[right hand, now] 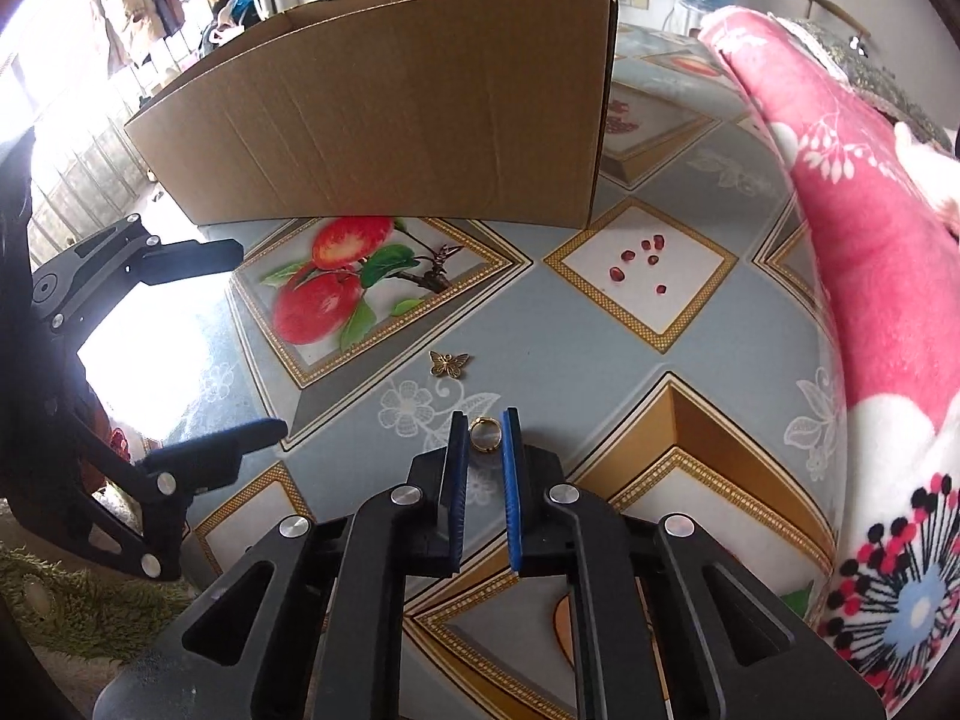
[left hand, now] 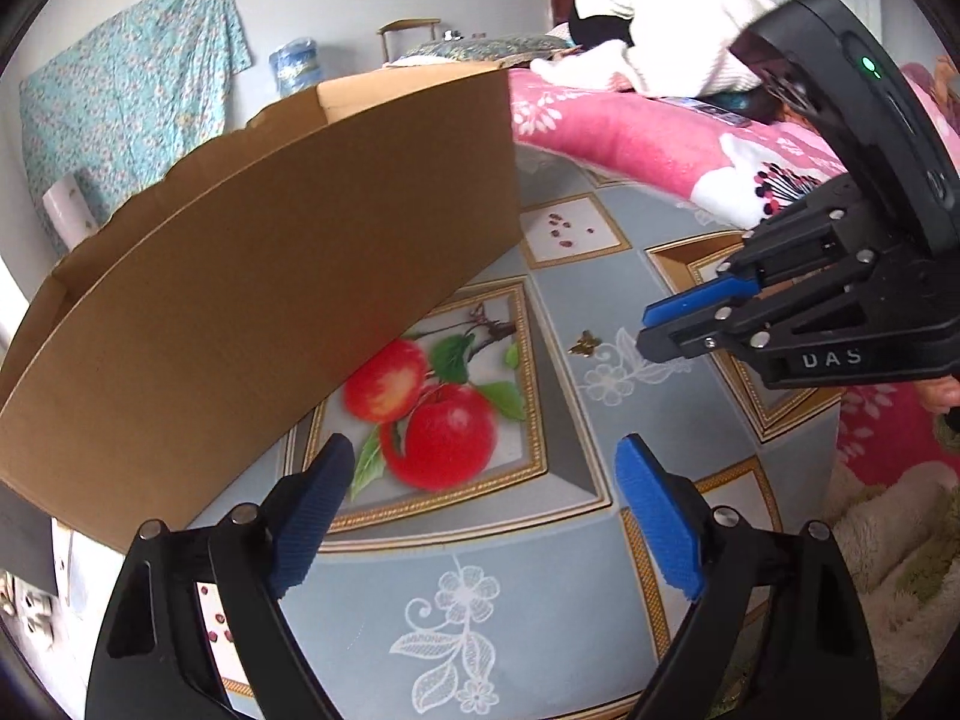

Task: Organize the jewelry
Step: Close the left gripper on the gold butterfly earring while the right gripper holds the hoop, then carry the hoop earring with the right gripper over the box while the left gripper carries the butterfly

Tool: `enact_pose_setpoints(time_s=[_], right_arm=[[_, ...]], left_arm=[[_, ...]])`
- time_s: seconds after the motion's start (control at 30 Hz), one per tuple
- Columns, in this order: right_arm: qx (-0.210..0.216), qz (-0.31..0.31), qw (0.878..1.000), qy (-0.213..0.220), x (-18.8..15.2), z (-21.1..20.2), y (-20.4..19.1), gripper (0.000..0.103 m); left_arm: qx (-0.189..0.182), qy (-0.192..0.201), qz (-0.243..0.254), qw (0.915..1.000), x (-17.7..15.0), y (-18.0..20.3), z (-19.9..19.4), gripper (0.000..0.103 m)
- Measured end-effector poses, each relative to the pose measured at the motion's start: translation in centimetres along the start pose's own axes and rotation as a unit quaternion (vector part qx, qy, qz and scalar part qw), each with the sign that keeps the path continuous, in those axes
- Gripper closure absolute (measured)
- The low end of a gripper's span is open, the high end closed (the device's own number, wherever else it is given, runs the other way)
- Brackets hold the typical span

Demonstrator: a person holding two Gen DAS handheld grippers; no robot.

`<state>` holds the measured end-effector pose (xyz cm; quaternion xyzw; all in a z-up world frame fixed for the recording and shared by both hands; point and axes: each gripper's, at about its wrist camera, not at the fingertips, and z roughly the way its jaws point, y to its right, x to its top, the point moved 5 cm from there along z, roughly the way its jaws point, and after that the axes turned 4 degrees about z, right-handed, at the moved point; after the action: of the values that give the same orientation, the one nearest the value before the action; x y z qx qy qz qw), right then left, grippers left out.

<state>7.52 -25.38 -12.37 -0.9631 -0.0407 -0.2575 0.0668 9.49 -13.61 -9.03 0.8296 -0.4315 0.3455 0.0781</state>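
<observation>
Looking down my right gripper (right hand: 486,420), I see its two blue fingers (right hand: 461,462) close together with a small gold ring (right hand: 483,434) between them. The ring lies on the table cloth (right hand: 570,330), and I cannot tell if the fingers are squeezing it or only sitting beside it. A little gold butterfly charm (right hand: 448,365) lies just past the ring, apart from it, near a white flower print. Farther back and to the right, some small red beads (right hand: 641,264) sit in a white square on the cloth. A big brown cardboard box (right hand: 384,120) stands open at the back of the table, next to a picture of red apples (right hand: 327,282). A pink flower blanket (right hand: 870,240) lies along the right side. My left gripper (left hand: 486,501) hovers over the table with its fingers wide apart and nothing between them. From that side I can see the right gripper low over the cloth, with the butterfly charm just beside its tips.
</observation>
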Motion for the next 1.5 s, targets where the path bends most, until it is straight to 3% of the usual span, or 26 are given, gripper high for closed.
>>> enact_pose_setpoints(time_s=[0.23,0.4,0.53,0.77,0.97,1.1,1.5], right_arm=[[-0.007,0.025,1.000,-0.003,-0.5,-0.6,1.4,0.095],[-0.004,0.034,0.999,-0.001,-0.8,-1.0,2.0,0.095],[0.001,0.038,0.999,0.000,-1.0,-1.1,2.4,0.095],[0.004,0.042,0.999,0.002,-1.2,-1.2,2.6,0.095],[0.007,0.044,0.999,0.003,-1.1,-1.2,2.8,0.095],[0.008,0.044,0.999,0.004,-1.0,-1.1,2.9,0.095],[0.009,0.048,0.999,0.006,-0.9,-1.1,2.9,0.095]], left_arm=[[-0.001,0.013,0.047,0.9988,1.5,2.1,1.2,0.029],[-0.039,0.028,0.052,0.9975,3.2,3.0,2.3,0.047],[-0.072,0.017,0.050,0.9960,4.1,3.3,3.4,0.064],[-0.081,-0.004,0.055,0.9952,4.3,3.2,4.5,0.083],[-0.090,-0.007,0.058,0.9943,4.4,3.3,4.9,0.085],[-0.088,-0.007,0.067,0.9938,4.5,3.5,4.9,0.096],[-0.078,-0.013,0.058,0.9952,4.0,2.9,4.4,0.097]])
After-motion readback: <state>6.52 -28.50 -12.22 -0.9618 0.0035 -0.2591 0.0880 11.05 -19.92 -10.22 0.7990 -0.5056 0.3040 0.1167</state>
